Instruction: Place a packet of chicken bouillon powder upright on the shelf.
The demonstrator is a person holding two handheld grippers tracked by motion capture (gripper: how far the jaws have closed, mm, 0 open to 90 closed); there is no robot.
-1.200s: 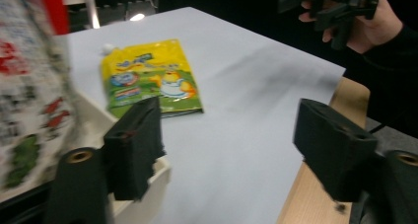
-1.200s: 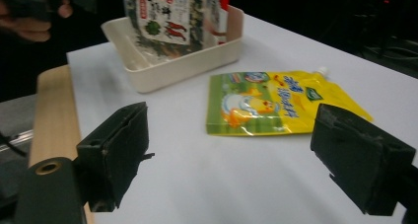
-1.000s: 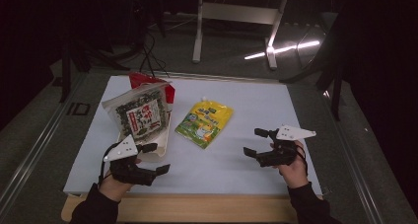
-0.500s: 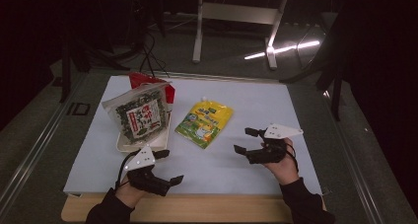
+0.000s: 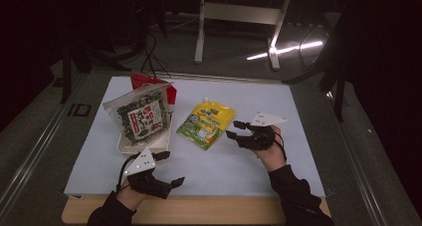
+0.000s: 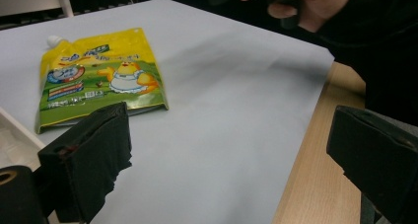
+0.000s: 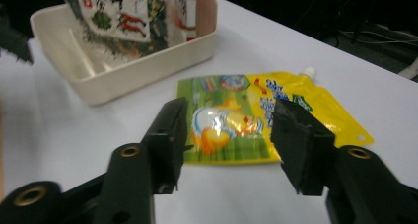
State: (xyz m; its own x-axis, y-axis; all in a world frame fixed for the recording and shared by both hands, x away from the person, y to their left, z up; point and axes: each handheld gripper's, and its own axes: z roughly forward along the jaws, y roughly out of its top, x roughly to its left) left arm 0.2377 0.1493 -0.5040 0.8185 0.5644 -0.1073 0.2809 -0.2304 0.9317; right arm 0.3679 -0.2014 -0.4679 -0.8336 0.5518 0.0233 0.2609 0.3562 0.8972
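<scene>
Dark room behind, metal stand legs and cables on the floor past the far edge; white sheet (image 5: 298, 136) covers most of the desk (image 5: 199, 211), bare wood strip showing only along the near edge. Yellow-green spouted pouch (image 5: 206, 123) lies flat near the middle of the sheet, cap toward the far edge, just beside the cream tray (image 5: 130, 147) that sits toward the left edge. Tray holds a seaweed packet (image 5: 142, 115) leaning upright with a red packet (image 5: 149, 82) behind it. Right gripper (image 5: 235, 130) is level, just off the pouch's right side, aimed at it; jaws have just been closing and now stand half spread, nothing between them, pads not on the pouch. In the right gripper view the pouch's near bottom edge sits framed between the two jaws. Left gripper (image 5: 171, 169) is at the near edge, well apart from the pouch, jaws spread wide, empty. Handling guess: pouch is soft foil laminate, glossy so likely slippery, probably liquid or gel inside, so it will sag and shift when lifted; not fragile, moderate weight. Lying flat it gives no face to pinch, so best bet is the flat sealed seam along an edge or corner, or the stiff spout neck. Sheet is smooth, pouch may slide rather than lift if pushed from the side.
</scene>
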